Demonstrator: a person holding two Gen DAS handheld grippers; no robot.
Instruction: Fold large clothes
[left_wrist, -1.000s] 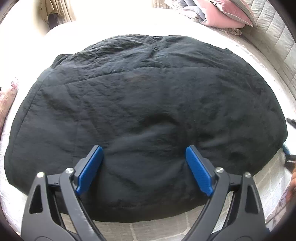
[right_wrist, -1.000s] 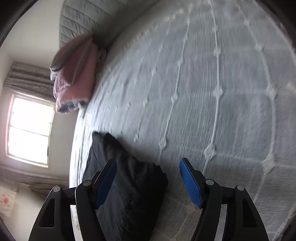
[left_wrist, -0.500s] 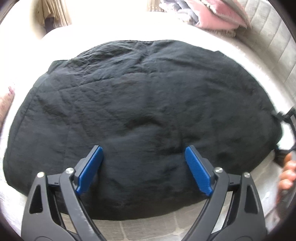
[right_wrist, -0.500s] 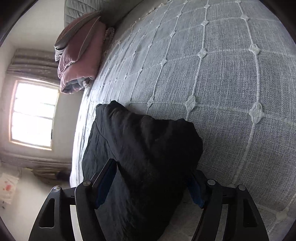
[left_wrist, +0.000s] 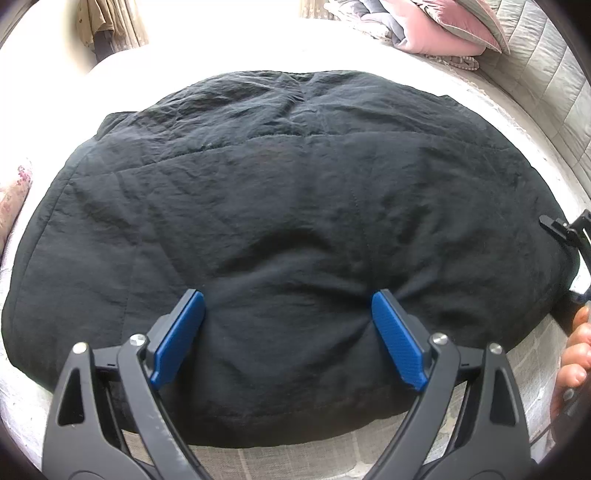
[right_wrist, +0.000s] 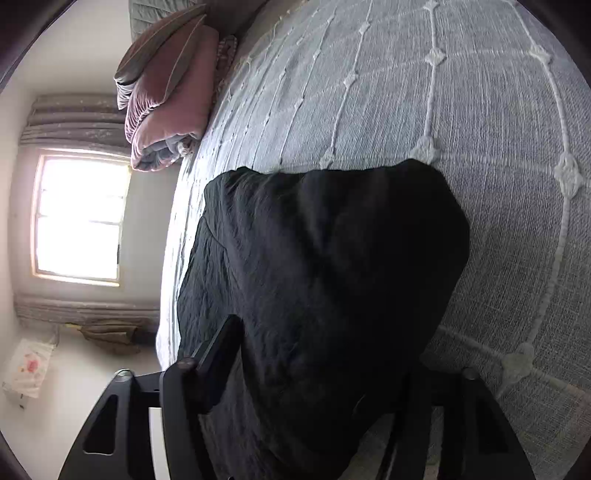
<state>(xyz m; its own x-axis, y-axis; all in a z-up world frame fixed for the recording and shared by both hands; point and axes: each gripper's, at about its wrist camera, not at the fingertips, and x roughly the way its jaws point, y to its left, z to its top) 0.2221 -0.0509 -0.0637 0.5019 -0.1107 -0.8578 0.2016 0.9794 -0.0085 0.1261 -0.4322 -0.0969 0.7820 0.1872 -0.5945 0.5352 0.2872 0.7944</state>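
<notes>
A large black garment (left_wrist: 288, 206) lies folded in a thick pad on the pale bed cover (left_wrist: 532, 373). My left gripper (left_wrist: 291, 332) is open, its blue pads pressed down into the near edge of the cloth, which bulges between them. In the right wrist view the same garment (right_wrist: 317, 280) fills the middle, and my right gripper (right_wrist: 321, 373) is open with the garment's end between its fingers; its right finger is hidden under the cloth. The right gripper also shows at the right edge of the left wrist view (left_wrist: 570, 236).
Folded pink and grey bedding (left_wrist: 436, 26) is stacked at the head of the bed, also in the right wrist view (right_wrist: 166, 92). A bright window (right_wrist: 79, 218) and curtains stand beyond the bed. The person's fingers (left_wrist: 570, 354) show at the right edge.
My right gripper has moved onto the garment's end, which now lies between its fingers. My left gripper has pushed a little further into the near edge, bunching the cloth.
</notes>
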